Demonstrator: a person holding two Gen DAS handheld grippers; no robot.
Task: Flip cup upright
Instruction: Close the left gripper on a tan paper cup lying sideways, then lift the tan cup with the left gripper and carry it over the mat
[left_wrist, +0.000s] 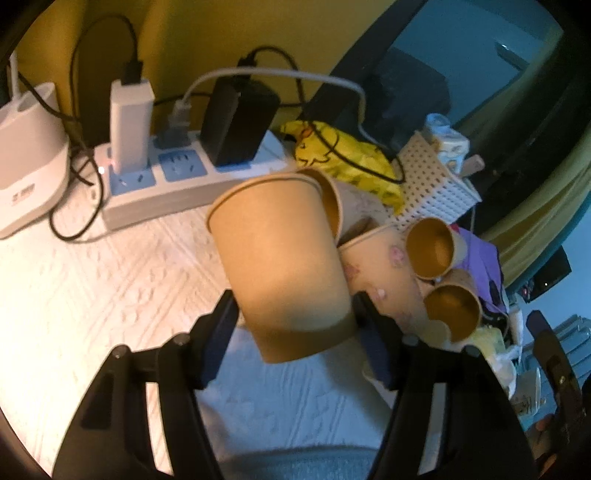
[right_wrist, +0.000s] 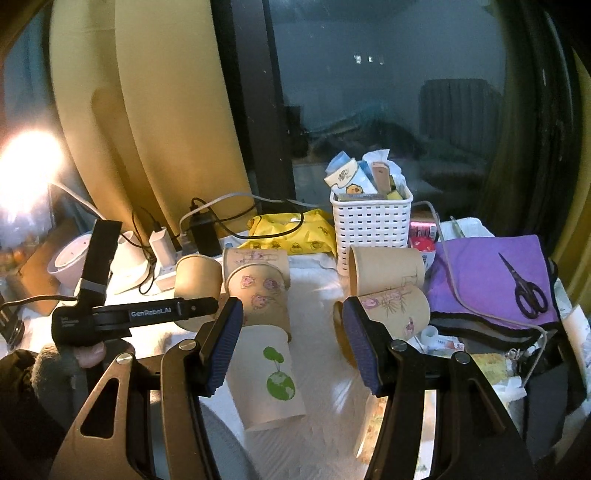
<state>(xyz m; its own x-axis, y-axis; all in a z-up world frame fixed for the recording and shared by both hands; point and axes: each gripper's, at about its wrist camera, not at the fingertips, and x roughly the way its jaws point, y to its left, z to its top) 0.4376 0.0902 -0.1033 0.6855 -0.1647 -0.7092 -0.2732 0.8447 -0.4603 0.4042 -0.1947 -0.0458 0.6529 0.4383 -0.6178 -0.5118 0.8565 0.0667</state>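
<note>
My left gripper (left_wrist: 293, 310) is shut on a plain brown paper cup (left_wrist: 284, 258), held above the white cloth with its rim up and tilted to the left. In the right wrist view this cup (right_wrist: 194, 280) sits in the left gripper (right_wrist: 199, 306) at the left. My right gripper (right_wrist: 291, 326) is open and empty above the cloth. Below it a cup with a green globe print (right_wrist: 269, 376) lies on its side. Cups with pink prints (right_wrist: 258, 295) stand just beyond it. Two more cups (right_wrist: 388, 273) lie on their sides at the right, stacked.
A white power strip (left_wrist: 162, 184) with chargers and cables lies at the back left. A white perforated basket (right_wrist: 371, 225) and a yellow packet (right_wrist: 291, 232) stand behind the cups. Black scissors (right_wrist: 526, 288) rest on a purple cloth (right_wrist: 480, 280) at the right.
</note>
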